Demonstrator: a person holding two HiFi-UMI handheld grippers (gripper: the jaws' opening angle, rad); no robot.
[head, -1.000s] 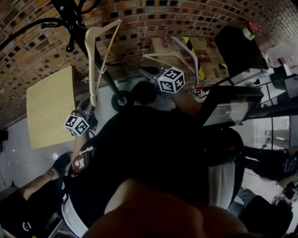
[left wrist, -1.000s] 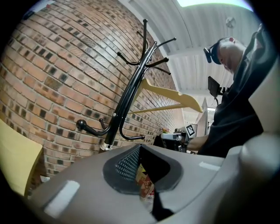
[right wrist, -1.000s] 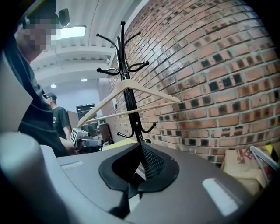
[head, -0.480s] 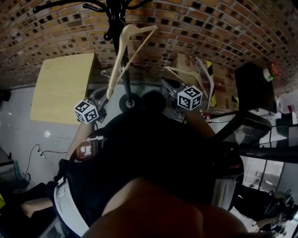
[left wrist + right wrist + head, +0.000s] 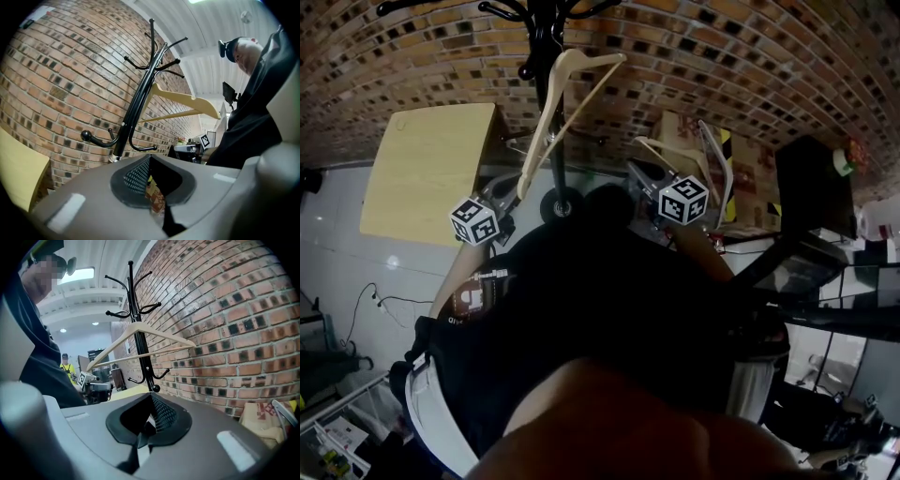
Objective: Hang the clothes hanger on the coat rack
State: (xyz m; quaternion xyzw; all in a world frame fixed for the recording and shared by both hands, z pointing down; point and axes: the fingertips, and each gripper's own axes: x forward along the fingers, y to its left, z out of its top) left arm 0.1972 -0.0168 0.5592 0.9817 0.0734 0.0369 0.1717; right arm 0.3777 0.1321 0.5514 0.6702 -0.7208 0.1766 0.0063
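Observation:
A pale wooden clothes hanger (image 5: pixel 555 111) hangs by its hook on the black coat rack (image 5: pixel 546 47) in front of the brick wall. It shows as well in the left gripper view, hanger (image 5: pixel 188 100) on rack (image 5: pixel 136 105), and in the right gripper view, hanger (image 5: pixel 140 332) on rack (image 5: pixel 142 352). My left gripper (image 5: pixel 501 199) sits low to the left of the rack's pole, my right gripper (image 5: pixel 641 174) to its right. Both stand apart from the hanger. The left gripper (image 5: pixel 151 188) and the right gripper (image 5: pixel 149 422) are shut with nothing between them.
A yellow wooden tabletop (image 5: pixel 431 173) stands left of the rack. At the right lies a cardboard box (image 5: pixel 682 139) with a second pale hanger (image 5: pixel 718 169) against it, and beyond it a black case (image 5: pixel 816 187). A person in a yellow vest (image 5: pixel 68 365) stands far off.
The head view has swung, so rack and hanger now sit nearer the picture's middle. The hanger stays on the rack; both grippers hold their place and stay shut.

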